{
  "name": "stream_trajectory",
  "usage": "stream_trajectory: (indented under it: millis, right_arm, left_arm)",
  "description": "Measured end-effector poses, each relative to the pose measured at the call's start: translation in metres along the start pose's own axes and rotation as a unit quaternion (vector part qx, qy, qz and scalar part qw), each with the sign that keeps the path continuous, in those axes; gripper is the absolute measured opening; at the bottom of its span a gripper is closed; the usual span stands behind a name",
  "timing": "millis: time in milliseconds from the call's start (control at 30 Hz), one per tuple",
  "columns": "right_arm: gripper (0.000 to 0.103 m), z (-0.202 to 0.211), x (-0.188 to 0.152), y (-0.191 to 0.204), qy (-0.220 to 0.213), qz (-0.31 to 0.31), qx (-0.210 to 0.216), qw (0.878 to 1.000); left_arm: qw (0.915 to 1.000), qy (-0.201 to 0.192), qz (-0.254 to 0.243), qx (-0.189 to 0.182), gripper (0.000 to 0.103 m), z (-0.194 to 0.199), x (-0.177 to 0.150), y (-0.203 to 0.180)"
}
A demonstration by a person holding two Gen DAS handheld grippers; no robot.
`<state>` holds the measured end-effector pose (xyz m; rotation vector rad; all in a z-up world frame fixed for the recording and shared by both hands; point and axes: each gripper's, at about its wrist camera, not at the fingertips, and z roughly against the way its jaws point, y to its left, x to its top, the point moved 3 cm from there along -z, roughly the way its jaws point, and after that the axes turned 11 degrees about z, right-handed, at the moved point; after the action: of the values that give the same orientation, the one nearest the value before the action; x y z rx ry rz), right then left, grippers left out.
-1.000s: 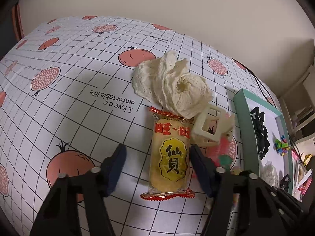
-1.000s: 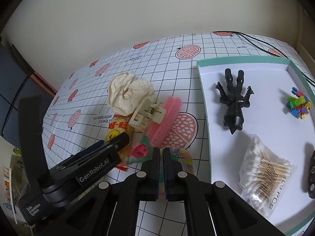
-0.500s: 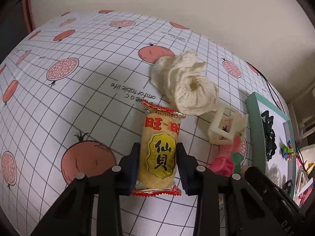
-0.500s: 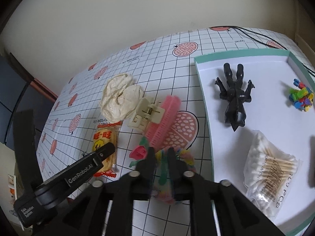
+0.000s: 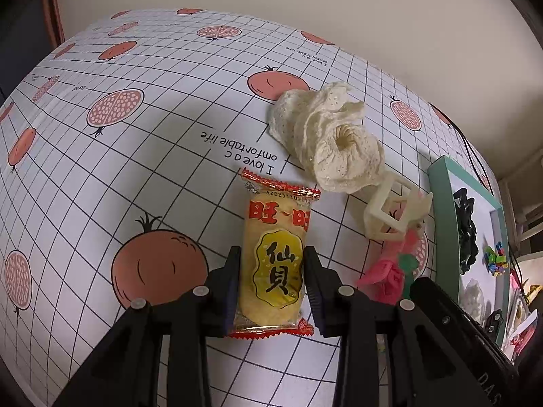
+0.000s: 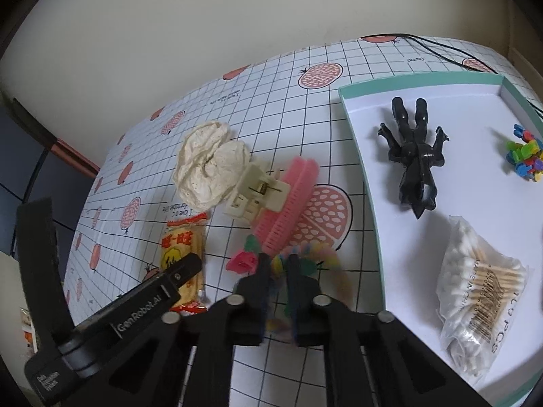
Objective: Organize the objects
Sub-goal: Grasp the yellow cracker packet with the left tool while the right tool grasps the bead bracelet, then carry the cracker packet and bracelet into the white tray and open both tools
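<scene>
Here the left gripper (image 5: 271,278) is clamped on the snack pack (image 5: 275,257), one pad on each long side, the pack lying flat on the tablecloth (image 5: 142,176). The left view reads its label; the right view gives only the top half, the left gripper's body covering the rest. The right gripper (image 6: 279,268) has just been closing and is pinched nearly together on a blurred multicoloured string (image 6: 325,264) between its tips; what that item is cannot be made out. The left view hides that grip and shows only the right gripper's black body at the lower right edge.

Beside the snack pack sit a cream scrunchie (image 5: 332,146), a cream hair claw (image 5: 393,210) touching it, and a pink-and-green clip (image 5: 387,274). The right view alone shows the pink brush (image 6: 288,203) under the claw. It also lays open the tray (image 6: 359,156), holding a black figure (image 6: 414,156), coloured beads (image 6: 526,156) and a swab bag (image 6: 478,291); the left view shows them squeezed at its edge.
</scene>
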<state>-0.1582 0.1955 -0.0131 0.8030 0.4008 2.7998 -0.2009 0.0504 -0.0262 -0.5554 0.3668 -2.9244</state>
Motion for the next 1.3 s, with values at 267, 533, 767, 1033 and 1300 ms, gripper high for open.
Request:
stream_trajectory:
  millis: [267,533,767,1033,1300]
  right_arm:
    - [0.007,0.020,0.002,0.013,-0.022,0.031,0.020,0.999]
    - [0.007,0.046,0.005,0.025,-0.050,0.059,0.020,0.997]
    - [0.007,0.067,0.004,0.010,-0.066,0.056,-0.003,0.996]
    - [0.007,0.095,0.001,-0.040,-0.080,0.026,-0.045,0.995]
    - [0.007,0.112,-0.008,-0.101,-0.069,-0.019,-0.096,0.993]
  left_arm:
    - [0.9999,0.010,0.000,-0.002,0.036,0.001,-0.003,-0.001]
    - [0.9994,0.002,0.025,-0.025,0.036,0.022,0.000,0.007]
    - [0.9984,-0.023,0.019,-0.049,0.036,0.051,-0.001,-0.002]
    - [0.9944,-0.041,-0.013,-0.096,0.036,0.071,-0.012,-0.036]
    - [0.9886,-0.017,-0.067,-0.134,0.036,0.073,-0.044,-0.085]
